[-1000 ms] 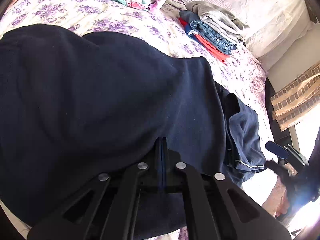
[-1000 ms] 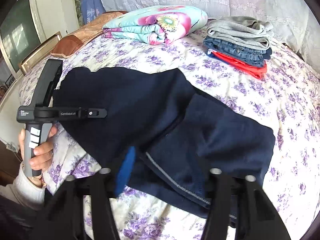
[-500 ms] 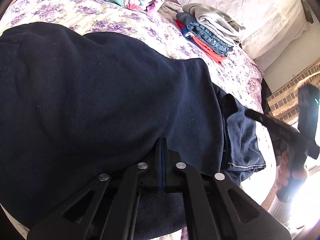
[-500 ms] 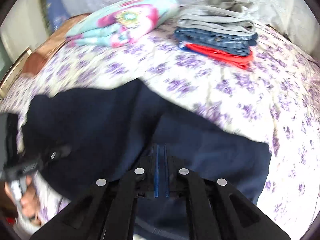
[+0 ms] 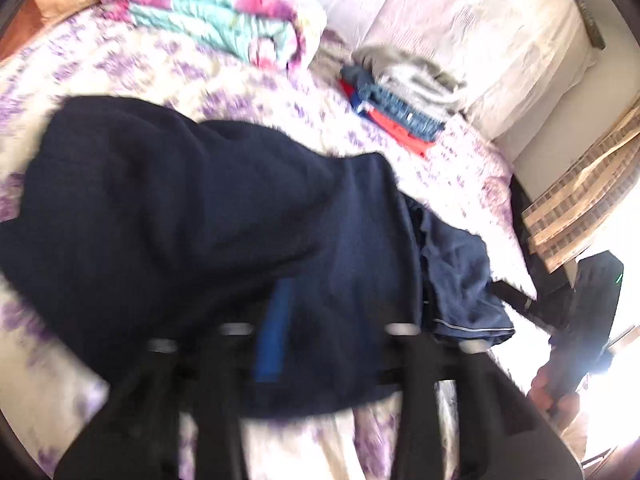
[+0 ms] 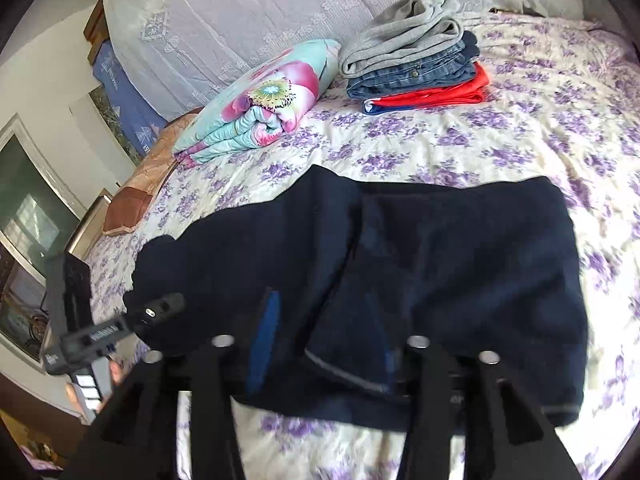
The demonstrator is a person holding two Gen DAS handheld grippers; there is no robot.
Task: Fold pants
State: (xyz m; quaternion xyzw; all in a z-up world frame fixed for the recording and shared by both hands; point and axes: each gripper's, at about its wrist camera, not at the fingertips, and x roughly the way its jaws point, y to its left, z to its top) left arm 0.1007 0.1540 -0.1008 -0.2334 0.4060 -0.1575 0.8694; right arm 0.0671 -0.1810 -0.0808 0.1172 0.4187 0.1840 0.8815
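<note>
The dark blue pants (image 6: 400,280) lie in a loose heap on the bed (image 6: 520,140). The left gripper (image 5: 324,344) and right gripper (image 6: 320,344) both have jaws wide apart, holding nothing. Grab one layer only and the fold could go lumpy

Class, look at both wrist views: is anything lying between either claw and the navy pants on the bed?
Nothing visible. The navy pants lie directly under the open right claw and the open left claw. The folded clothes stack and rolled blanket sit farther back.
</note>
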